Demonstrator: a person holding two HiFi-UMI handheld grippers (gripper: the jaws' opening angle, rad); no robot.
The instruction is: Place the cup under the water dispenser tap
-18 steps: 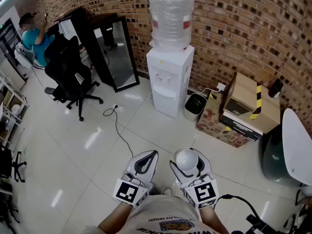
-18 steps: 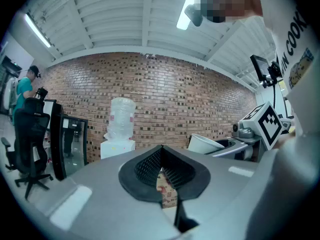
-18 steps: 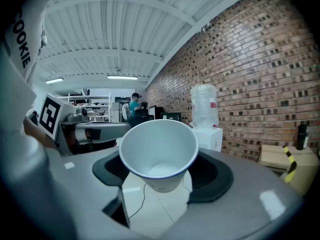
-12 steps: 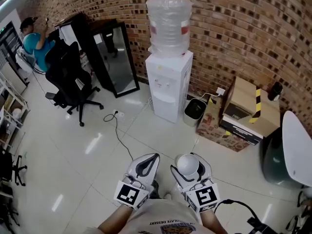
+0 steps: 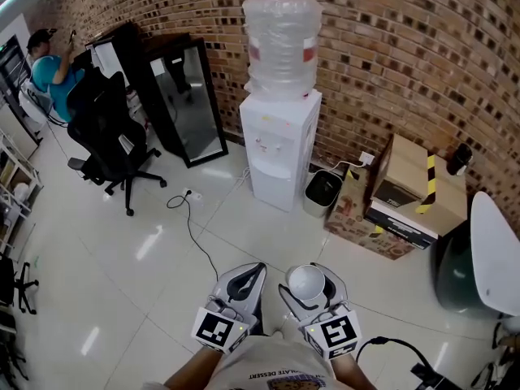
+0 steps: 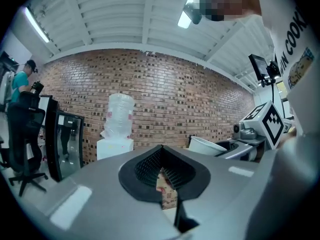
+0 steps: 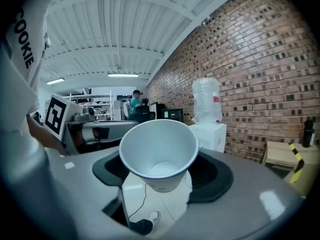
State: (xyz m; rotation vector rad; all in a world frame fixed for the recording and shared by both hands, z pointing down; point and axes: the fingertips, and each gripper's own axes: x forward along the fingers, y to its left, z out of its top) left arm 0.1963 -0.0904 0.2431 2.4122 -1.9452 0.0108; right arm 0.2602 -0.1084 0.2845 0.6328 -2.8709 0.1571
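Your right gripper (image 5: 309, 283) holds its fingers (image 7: 215, 176) wide apart and clamped on the white paper cup (image 7: 159, 151), with one black pad against each side of the lower wall. The cup's long axis stands near upright. Its mouth points up and tips back toward you, and its base sits down between the jaws. Your left gripper (image 6: 161, 151) has its fingers pressed together with nothing between them. Both grippers sit side by side close to your body. The white water dispenser (image 5: 280, 149) stands well apart ahead, against the brick wall (image 5: 406, 47).
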